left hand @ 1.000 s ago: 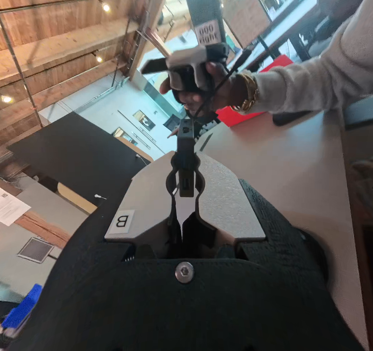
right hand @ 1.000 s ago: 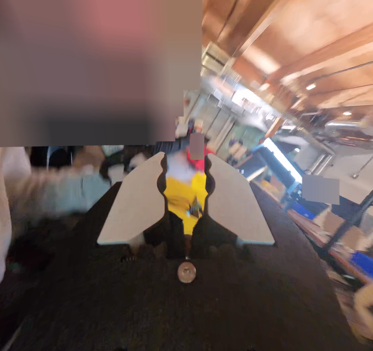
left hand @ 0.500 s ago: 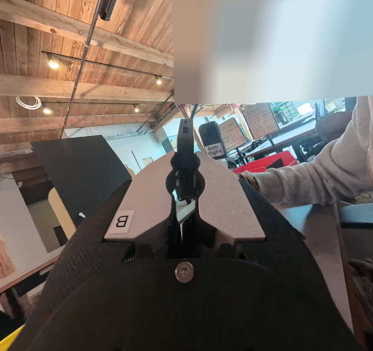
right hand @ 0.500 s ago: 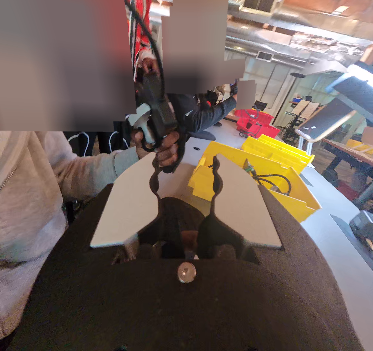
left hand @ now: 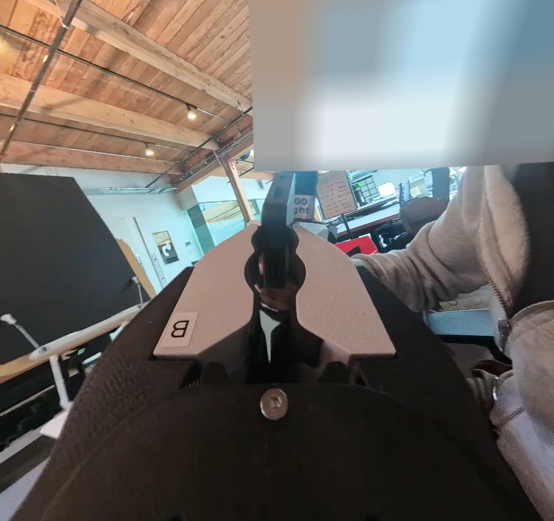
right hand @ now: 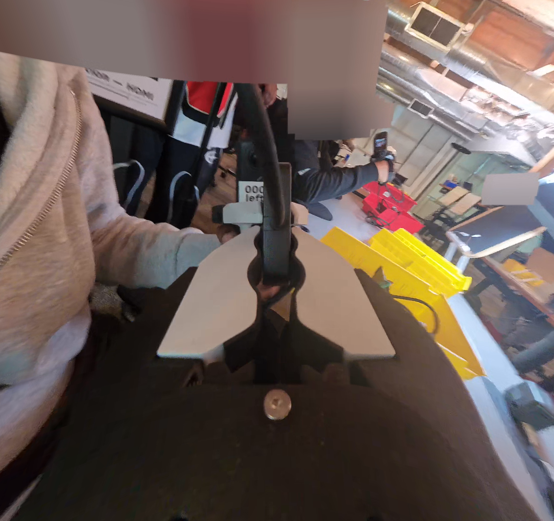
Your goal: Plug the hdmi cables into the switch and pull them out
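My left gripper (left hand: 274, 231) is shut on a slim black HDMI switch (left hand: 277, 204), held upright and edge-on in the air. The right gripper's body (left hand: 314, 228) shows just behind it. In the right wrist view my right gripper (right hand: 275, 234) is shut on a black plug body (right hand: 275, 255). Its thick black HDMI cable (right hand: 266, 135) curves up and away. The left gripper's grey body (right hand: 239, 216) sits directly behind it. The two grippers face each other closely. I cannot tell whether the plug sits in the switch.
A person's cream sleeve (left hand: 434, 261) fills the right of the left wrist view. Yellow bins (right hand: 413, 255) and red bins (right hand: 386, 207) stand on a white table (right hand: 485, 356) to the right. Another person's dark sleeve (right hand: 329, 177) reaches over it. A black board (left hand: 54, 252) stands at the left.
My right gripper has swung round toward the left one and gone from open to shut on the cable plug. My left gripper has tilted upward, still holding the switch.
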The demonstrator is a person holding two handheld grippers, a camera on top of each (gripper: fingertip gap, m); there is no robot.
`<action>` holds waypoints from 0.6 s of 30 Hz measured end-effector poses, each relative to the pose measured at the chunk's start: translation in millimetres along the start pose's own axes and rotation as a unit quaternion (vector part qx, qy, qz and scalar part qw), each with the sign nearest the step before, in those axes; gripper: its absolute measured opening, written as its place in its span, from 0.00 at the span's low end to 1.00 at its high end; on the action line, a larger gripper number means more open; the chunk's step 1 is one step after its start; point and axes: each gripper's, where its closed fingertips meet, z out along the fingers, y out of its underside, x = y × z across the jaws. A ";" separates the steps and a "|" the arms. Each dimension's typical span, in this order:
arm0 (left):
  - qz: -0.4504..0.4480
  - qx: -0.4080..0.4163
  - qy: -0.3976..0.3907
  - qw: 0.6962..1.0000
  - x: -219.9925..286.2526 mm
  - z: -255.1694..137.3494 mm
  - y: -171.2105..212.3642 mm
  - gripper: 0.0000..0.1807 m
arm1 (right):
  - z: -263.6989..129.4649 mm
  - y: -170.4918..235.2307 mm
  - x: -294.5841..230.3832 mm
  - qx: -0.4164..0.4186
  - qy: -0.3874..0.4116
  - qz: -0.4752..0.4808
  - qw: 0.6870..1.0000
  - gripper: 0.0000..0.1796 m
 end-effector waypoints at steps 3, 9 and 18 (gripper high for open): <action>0.018 -0.017 -0.028 0.999 -7.0 -3.8 7.6 0.10 | -2.3 7.2 4.7 -0.030 0.028 -0.060 0.997 0.08; 0.041 -0.054 -0.119 0.991 -40.7 -26.6 6.6 0.15 | -21.6 6.2 34.1 -0.099 0.130 -0.230 0.959 0.08; 0.089 -0.185 -0.214 0.955 -76.2 -58.4 11.6 0.27 | -61.1 7.0 64.9 -0.205 0.252 -0.447 0.834 0.08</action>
